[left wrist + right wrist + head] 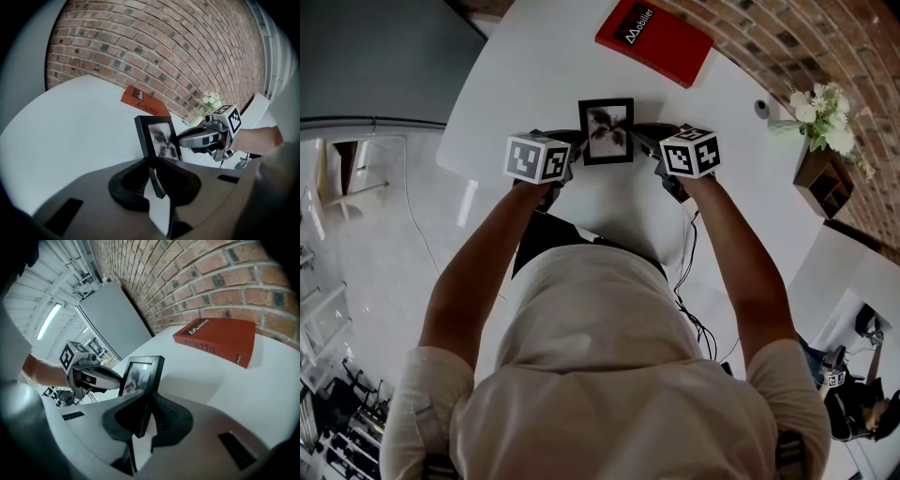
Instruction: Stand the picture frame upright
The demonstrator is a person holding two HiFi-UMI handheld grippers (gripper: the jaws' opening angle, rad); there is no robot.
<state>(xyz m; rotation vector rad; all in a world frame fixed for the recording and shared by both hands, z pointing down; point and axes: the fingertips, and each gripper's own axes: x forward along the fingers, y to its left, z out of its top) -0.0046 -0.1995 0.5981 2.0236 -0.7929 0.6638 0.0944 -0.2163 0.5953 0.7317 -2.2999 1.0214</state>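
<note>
A black picture frame (607,130) with a dark flower print is held between both grippers over the white table (534,75). My left gripper (578,142) is shut on its left edge and my right gripper (639,141) is shut on its right edge. In the left gripper view the picture frame (159,138) rises nearly upright out of my jaws (152,161), with the other gripper (180,139) at its far side. In the right gripper view the picture frame (140,373) leans slightly. Its lower corner sits between my right gripper (145,397). The jaws hide its bottom edge.
A red book (654,39) lies flat on the table beyond the frame, near the brick wall. White flowers (823,112) and a wooden box (823,180) stand at the right. A small round object (760,108) sits by the table's right edge. Cables (689,281) hang beside the person.
</note>
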